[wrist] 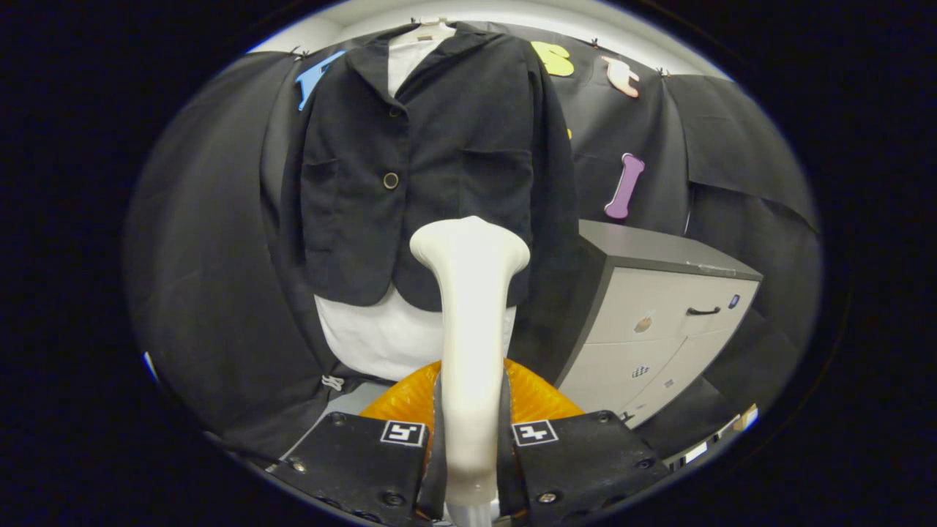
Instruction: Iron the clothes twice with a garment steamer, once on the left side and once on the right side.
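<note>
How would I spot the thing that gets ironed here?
Look past the gripper, whose fingers are shut on the white steamer, to the black cloth wall. The jacket hangs there, left of the grey drawer cabinet. It is black too, but has lapels, a round button, and a white shirt showing below its hem.

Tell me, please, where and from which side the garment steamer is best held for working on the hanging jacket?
As it is now: the claw is shut on the garment steamer at its slim handle, one finger on each side, coming from behind so the flared head points ahead at the black jacket. The narrow, straight shaft suits a side pinch; the wide head would likely slip.
</note>
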A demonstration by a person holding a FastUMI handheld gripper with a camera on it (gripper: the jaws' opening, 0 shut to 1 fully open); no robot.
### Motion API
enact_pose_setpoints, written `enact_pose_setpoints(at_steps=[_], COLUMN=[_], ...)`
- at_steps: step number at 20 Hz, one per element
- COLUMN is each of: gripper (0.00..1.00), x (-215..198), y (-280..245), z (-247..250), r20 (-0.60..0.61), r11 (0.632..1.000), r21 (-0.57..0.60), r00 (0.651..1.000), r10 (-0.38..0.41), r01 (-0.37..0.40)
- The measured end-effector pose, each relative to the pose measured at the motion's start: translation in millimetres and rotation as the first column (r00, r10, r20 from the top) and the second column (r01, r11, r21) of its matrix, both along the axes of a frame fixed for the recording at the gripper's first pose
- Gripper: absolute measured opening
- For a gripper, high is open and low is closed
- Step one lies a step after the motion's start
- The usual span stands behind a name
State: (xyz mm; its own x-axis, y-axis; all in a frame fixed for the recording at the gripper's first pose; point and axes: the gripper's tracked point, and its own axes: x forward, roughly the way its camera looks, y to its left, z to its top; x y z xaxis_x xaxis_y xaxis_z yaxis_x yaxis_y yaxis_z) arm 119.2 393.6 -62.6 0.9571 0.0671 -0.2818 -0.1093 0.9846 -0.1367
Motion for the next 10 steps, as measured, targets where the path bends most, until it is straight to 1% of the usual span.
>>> enact_pose_setpoints(at_steps=[6,10], gripper=[0.3,0.3], x=[-1.3,-3.3], y=[7.9,10.2], z=[-34.2,-30.1], r20=[-0.095,-0.089], r11=[0.999,0.999], r21=[-0.036,-0.024], r00=[0.995,0.996], r10=[0.036,0.03], r01=[-0.04,-0.032])
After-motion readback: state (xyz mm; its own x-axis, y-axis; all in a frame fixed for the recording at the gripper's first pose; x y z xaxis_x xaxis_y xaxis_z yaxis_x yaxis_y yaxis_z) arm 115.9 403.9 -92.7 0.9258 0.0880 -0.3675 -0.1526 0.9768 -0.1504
